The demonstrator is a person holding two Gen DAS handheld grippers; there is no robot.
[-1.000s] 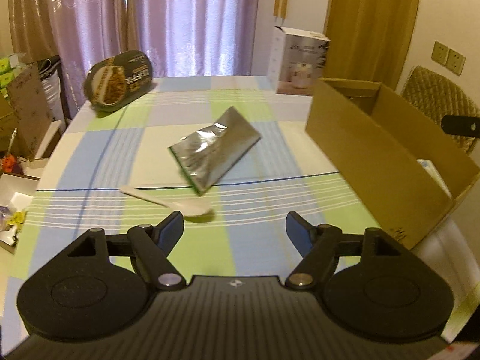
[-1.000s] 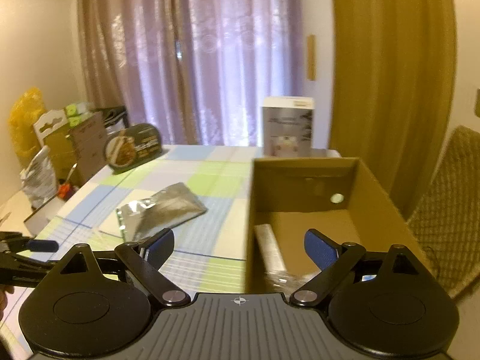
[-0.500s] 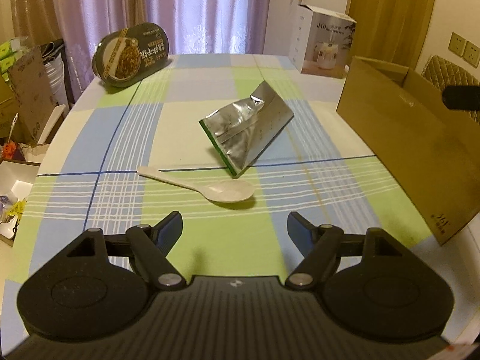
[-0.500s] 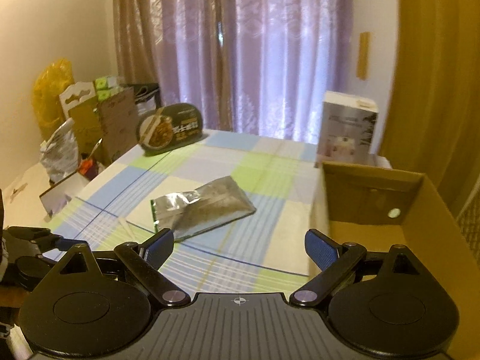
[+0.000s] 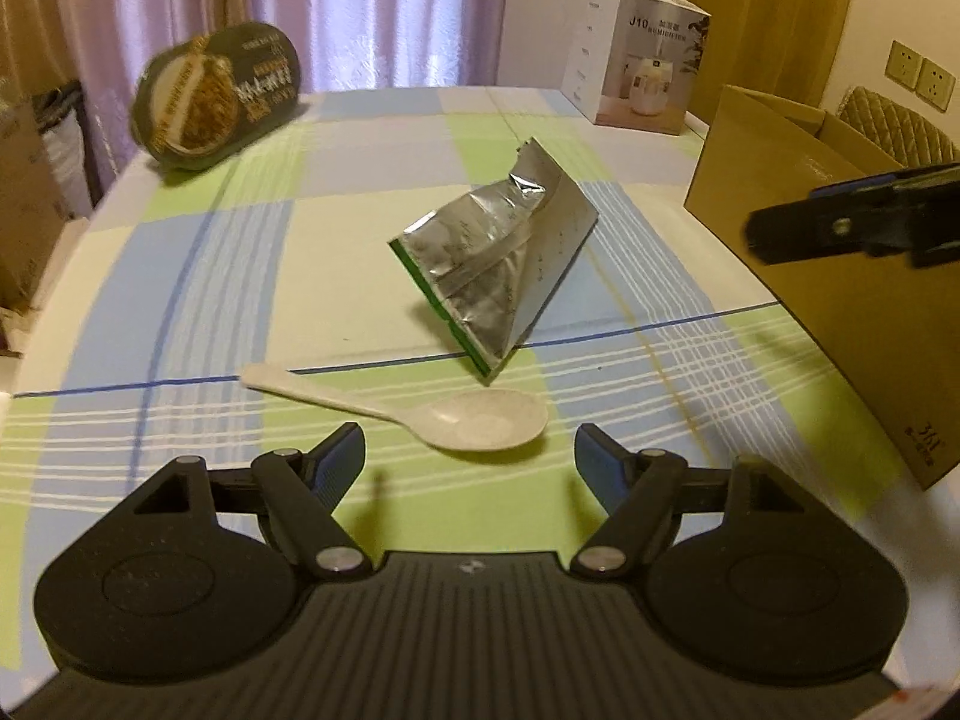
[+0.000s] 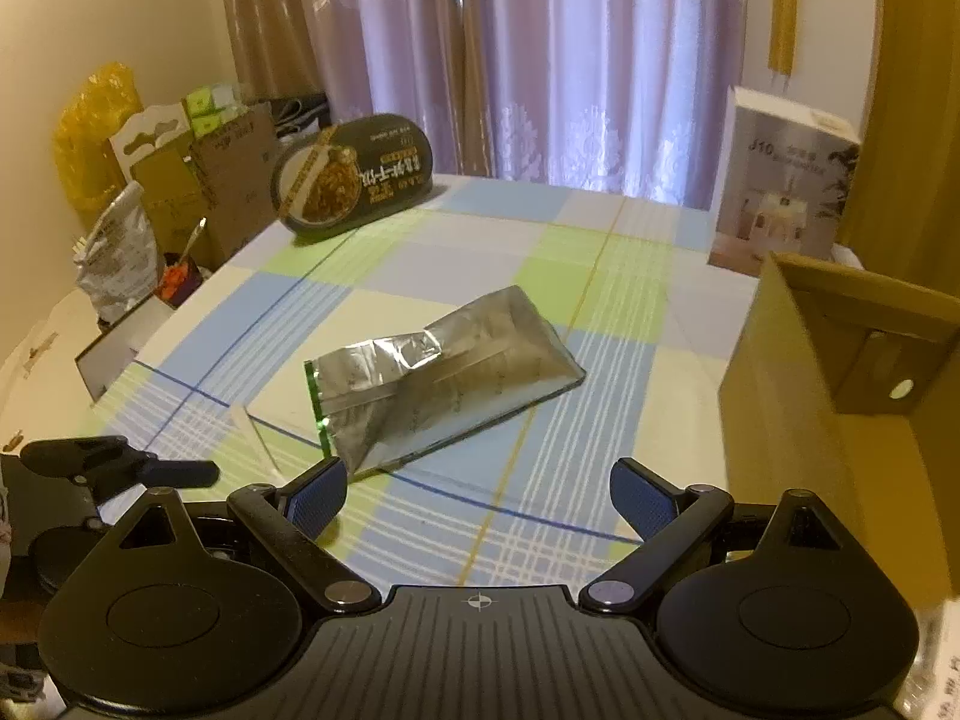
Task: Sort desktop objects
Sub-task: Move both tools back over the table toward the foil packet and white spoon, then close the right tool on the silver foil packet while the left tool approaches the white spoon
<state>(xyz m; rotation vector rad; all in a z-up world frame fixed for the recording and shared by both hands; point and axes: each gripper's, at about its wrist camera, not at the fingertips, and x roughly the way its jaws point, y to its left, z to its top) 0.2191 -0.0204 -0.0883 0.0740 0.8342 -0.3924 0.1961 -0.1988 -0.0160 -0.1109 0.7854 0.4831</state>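
Note:
A white plastic spoon lies on the checked tablecloth, its bowl just ahead of my left gripper, which is open and empty. Beyond the spoon rests a crumpled silver foil pouch. In the right wrist view the same pouch lies ahead of my right gripper, also open and empty. An open cardboard box stands on the table's right side, and its brown wall shows in the left wrist view too. Only the spoon's handle shows in the right wrist view.
A dark oval noodle bowl leans at the far left edge. A white humidifier carton stands at the back right. Boxes and bags crowd the floor left of the table. Curtains hang behind.
My left gripper has come forward and lower toward the spoon. My right gripper has swung left, from over the cardboard box to facing the foil pouch.

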